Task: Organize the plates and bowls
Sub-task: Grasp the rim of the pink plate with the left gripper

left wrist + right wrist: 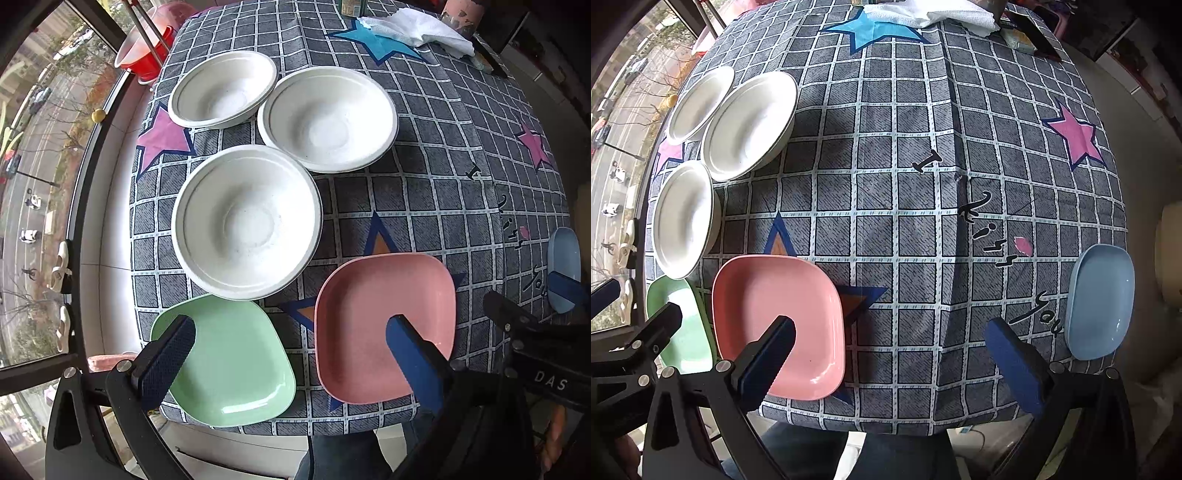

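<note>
Spread wide and holding nothing, the left gripper (291,354) hovers over the near table edge between the green plate (236,365) and pink plate (373,325), its view showing three white bowls (245,221) close together beyond them. Likewise parted and empty, the right gripper (892,354) hangs above the checked tablecloth (905,206). Only its view fully shows the blue plate (1100,301), well apart at the right edge.
</note>
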Available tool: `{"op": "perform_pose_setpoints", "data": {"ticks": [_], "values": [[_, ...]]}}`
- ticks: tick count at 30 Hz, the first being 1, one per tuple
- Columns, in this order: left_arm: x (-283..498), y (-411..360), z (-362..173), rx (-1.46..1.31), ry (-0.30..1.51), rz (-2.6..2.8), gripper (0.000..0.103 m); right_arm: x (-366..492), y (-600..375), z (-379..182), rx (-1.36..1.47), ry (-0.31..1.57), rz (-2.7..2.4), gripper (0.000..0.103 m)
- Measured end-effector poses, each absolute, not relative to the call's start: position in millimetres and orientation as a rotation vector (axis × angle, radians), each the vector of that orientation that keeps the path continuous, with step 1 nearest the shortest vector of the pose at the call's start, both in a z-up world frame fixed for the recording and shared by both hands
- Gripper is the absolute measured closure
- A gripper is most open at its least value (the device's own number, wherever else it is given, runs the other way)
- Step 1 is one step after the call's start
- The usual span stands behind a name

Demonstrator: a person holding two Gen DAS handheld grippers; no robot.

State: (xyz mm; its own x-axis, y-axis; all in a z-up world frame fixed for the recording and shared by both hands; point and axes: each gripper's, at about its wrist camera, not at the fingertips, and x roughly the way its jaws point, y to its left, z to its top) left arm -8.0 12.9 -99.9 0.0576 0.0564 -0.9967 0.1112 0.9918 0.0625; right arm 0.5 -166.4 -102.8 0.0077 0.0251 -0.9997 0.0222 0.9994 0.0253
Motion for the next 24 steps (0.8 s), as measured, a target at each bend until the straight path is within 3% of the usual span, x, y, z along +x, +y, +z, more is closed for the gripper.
{"op": "perform_pose_setpoints", "data": {"ticks": [11, 24], "values": [[-22.1, -2.4, -148.2, 0.207, 1.607, -0.059, 0.0, -8.3, -160.2, -178.7, -0.036, 1.698, -0.016, 0.0], [-22.1, -46.3, -171.1, 0.298, 1.63, -0.098, 0.0, -25.8, -211.2, -192.5, -0.058, 1.731, -0.035, 0.0]]}}
